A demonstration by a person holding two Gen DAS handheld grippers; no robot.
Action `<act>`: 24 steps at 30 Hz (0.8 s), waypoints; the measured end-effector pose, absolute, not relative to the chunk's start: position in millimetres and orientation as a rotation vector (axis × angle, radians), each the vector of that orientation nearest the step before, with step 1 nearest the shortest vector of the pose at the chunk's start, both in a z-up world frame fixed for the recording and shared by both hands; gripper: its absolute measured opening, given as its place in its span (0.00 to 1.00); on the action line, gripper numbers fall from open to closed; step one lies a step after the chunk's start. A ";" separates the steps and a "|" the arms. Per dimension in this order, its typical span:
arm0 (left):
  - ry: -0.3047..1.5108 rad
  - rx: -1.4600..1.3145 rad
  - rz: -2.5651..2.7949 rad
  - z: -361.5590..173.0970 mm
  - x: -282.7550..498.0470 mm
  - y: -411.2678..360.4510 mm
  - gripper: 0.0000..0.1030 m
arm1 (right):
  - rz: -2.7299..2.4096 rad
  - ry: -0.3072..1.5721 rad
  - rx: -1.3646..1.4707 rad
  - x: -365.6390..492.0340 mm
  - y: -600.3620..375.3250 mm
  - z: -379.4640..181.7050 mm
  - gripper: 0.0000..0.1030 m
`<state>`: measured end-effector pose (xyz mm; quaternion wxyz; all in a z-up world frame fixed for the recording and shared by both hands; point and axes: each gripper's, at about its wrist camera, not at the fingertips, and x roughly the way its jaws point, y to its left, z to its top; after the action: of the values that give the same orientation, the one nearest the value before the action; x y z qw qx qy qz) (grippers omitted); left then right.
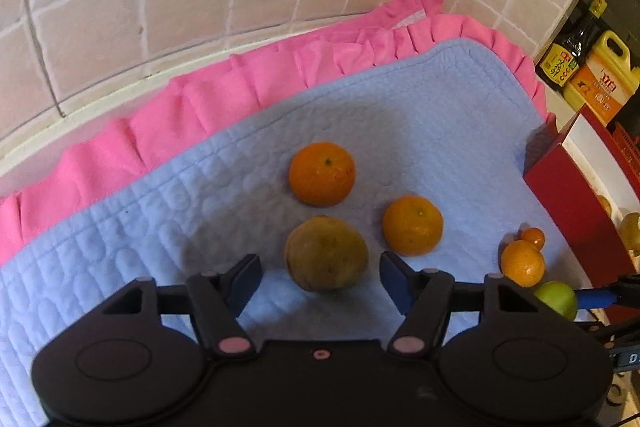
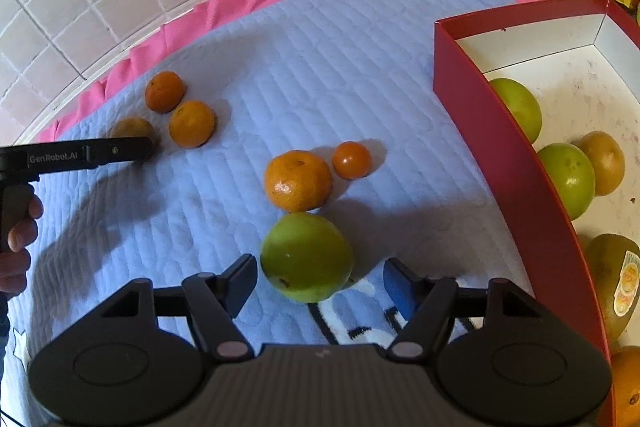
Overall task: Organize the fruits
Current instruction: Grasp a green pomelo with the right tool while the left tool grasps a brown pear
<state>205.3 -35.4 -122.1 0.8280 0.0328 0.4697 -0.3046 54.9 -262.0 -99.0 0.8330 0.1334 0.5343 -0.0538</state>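
Left wrist: my left gripper (image 1: 320, 277) jaws are released, straddling the brownish pear (image 1: 326, 253) mid-quilt (image 1: 120, 227). Firm, roundish; grip its widest girth.
Right wrist: right gripper (image 2: 320, 281) is released around the green apple (image 2: 306, 257), beside the red box (image 2: 500, 163). Smooth, slippery; squeeze gently across the middle.

On the blue mat (image 2: 320, 59): three oranges (image 2: 298, 181), one small tomato (image 2: 352, 160), one brown pear (image 1: 326, 253) between the left fingers (image 1: 244, 273), one green apple (image 2: 306, 257) between the right fingers (image 2: 240, 279). In the red box (image 2: 500, 163), right of the fingers: two green apples, two brown pears, one orange at the frame corner. Bottles (image 1: 568, 55): two.
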 end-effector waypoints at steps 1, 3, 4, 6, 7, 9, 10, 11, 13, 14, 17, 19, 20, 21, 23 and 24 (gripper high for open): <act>0.995 0.078 -0.643 -122.5 205.3 -36.7 0.72 | -0.114 1.134 0.286 54.8 -263.0 -99.8 0.70; 0.985 0.091 -0.635 -122.7 204.6 -38.4 0.64 | -0.115 1.136 0.294 55.7 -264.2 -101.2 0.70; 0.977 0.100 -0.630 -122.7 204.0 -39.0 0.62 | -0.115 1.135 0.295 55.5 -264.2 -101.4 0.70; 0.974 0.105 -0.628 -122.9 203.9 -39.4 0.62 | -0.116 1.132 0.288 55.6 -262.7 -101.2 0.70; 0.972 0.106 -0.626 -122.6 203.7 -39.4 0.61 | -0.114 1.132 0.282 56.0 -261.7 -101.1 0.69; 0.966 0.103 -0.632 -122.0 202.6 -39.1 0.54 | -0.106 1.128 0.267 56.9 -258.8 -100.8 0.68; 0.966 0.098 -0.635 -121.7 202.3 -38.7 0.53 | -0.103 1.127 0.265 57.4 -257.8 -100.8 0.67; 0.967 0.095 -0.636 -121.4 201.9 -38.6 0.52 | -0.102 1.126 0.264 58.5 -257.1 -100.9 0.67; 0.966 0.097 -0.633 -121.2 201.8 -38.8 0.52 | -0.100 1.127 0.266 60.4 -257.2 -101.4 0.67; 0.966 0.095 -0.632 -121.1 201.9 -38.8 0.52 | -0.101 1.126 0.267 61.4 -257.5 -101.6 0.66; 0.966 0.091 -0.630 -120.9 201.0 -39.0 0.52 | -0.106 1.124 0.263 63.4 -257.6 -102.2 0.59; 0.962 0.095 -0.630 -120.4 200.1 -39.3 0.51 | -0.105 1.119 0.255 63.7 -257.9 -101.8 0.53; 0.959 0.099 -0.629 -120.0 199.3 -39.6 0.50 | -0.100 1.117 0.256 62.7 -258.1 -101.3 0.50; 0.955 0.102 -0.626 -119.3 198.4 -39.9 0.50 | -0.099 1.113 0.258 62.4 -258.0 -100.9 0.50; 0.951 0.105 -0.622 -117.6 196.7 -39.6 0.49 | -0.101 1.110 0.255 61.5 -256.9 -100.7 0.50; 0.948 0.104 -0.624 -116.2 194.9 -39.0 0.49 | -0.100 1.106 0.248 60.6 -255.7 -100.1 0.50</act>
<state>194.9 -39.0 -116.2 0.8420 0.0494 0.4488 -0.2953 60.6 -255.7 -100.1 0.8425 0.1175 0.5236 -0.0474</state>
